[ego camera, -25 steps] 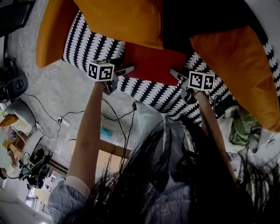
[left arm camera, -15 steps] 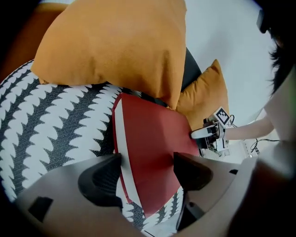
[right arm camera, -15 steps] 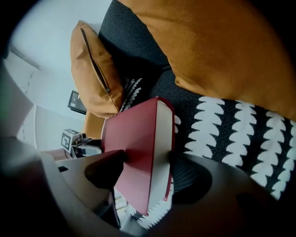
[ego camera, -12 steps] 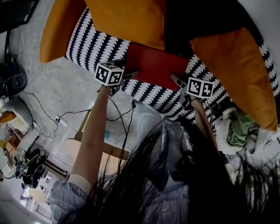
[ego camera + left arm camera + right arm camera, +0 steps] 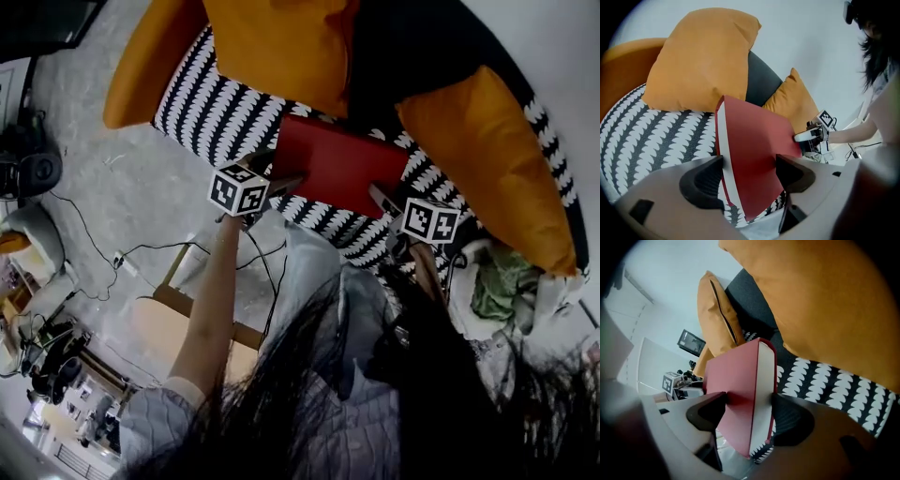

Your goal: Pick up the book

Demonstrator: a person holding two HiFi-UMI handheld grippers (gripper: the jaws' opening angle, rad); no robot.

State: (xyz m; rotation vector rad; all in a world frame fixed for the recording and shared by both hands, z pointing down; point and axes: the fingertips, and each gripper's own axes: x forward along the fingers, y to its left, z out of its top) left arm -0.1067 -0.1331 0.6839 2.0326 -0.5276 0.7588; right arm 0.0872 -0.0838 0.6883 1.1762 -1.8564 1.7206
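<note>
A red book (image 5: pixel 339 164) with white page edges is over the black-and-white patterned seat (image 5: pixel 211 108) of an armchair. My left gripper (image 5: pixel 281 178) is shut on its left end, and in the left gripper view the book (image 5: pixel 757 140) sits tilted between the two jaws of the left gripper (image 5: pixel 747 176). My right gripper (image 5: pixel 382 195) is shut on the opposite end. In the right gripper view the book (image 5: pixel 733 380) stands on edge inside the right gripper (image 5: pixel 747 413), page block facing right. Each gripper shows in the other's view: right gripper (image 5: pixel 813 135), left gripper (image 5: pixel 677 383).
Two orange cushions (image 5: pixel 281 42) (image 5: pixel 483 159) lean on the chair's dark back (image 5: pixel 412 47), close behind the book. An orange armrest (image 5: pixel 145 61) is at left. Cables (image 5: pixel 150 248) and a wooden stool (image 5: pixel 187 319) are on the grey floor; green cloth (image 5: pixel 497 286) lies at right.
The left gripper has moved right onto the book's left end. The right gripper stays at the other end. The head view has shifted, so chair and book sit lower in the picture.
</note>
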